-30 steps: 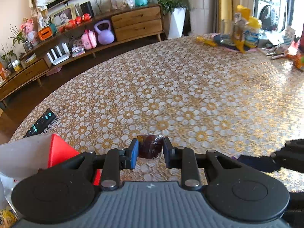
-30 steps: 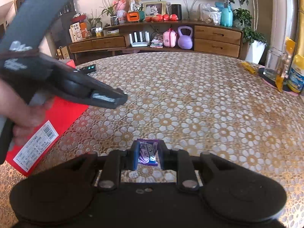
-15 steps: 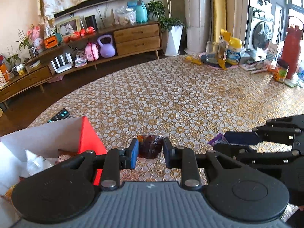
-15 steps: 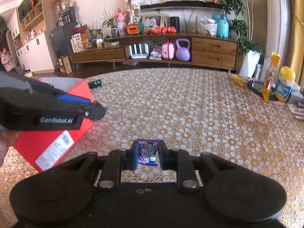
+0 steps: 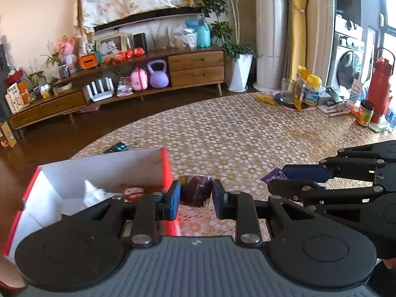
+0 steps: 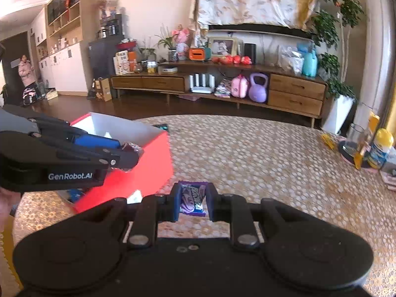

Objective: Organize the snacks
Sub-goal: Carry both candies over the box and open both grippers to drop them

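L gripper (image 5: 196, 196) grips dark red snack (image 5: 195, 190); R gripper (image 6: 192, 201) grips purple snack (image 6: 191, 198).

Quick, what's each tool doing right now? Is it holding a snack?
Left tool: closed on a dark red snack.
Right tool: closed on a purple snack.
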Demonstrator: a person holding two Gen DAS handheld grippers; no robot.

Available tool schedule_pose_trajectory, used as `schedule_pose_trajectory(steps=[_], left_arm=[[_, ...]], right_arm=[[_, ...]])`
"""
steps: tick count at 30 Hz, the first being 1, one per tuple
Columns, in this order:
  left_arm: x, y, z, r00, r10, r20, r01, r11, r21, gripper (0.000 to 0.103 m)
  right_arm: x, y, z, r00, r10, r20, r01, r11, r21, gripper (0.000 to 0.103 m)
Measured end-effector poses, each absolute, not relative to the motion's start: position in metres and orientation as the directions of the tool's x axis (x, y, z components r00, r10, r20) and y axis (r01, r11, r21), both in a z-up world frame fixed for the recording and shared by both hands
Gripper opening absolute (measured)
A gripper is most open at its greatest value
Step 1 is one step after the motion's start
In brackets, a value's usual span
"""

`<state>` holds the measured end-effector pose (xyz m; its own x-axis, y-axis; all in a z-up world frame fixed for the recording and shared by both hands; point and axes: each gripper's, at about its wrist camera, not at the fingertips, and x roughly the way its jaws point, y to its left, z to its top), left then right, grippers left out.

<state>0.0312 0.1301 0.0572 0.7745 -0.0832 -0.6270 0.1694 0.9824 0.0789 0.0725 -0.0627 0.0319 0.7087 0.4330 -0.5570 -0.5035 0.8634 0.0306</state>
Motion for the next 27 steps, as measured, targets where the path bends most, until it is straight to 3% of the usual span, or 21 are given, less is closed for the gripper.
schedule_pose_trajectory(steps=[12, 27], left_arm=[[0.020, 0.215, 0.056, 0.786, 0.007, -0.618, 0.046, 0.997, 0.070, 0.026], [0.040, 0.275, 0.013, 0.736, 0.019, -0.677, -0.003, 1.000, 0.025, 0.026]], right_arm=[[0.079, 0.024, 0.050, 0.663, 0.512, -0.546, -0.591, 0.806, 0.038, 0.019], [0.105, 0.105, 0.013, 0.589, 0.513, -0.625, -0.636, 0.771, 0.033, 0.019]])
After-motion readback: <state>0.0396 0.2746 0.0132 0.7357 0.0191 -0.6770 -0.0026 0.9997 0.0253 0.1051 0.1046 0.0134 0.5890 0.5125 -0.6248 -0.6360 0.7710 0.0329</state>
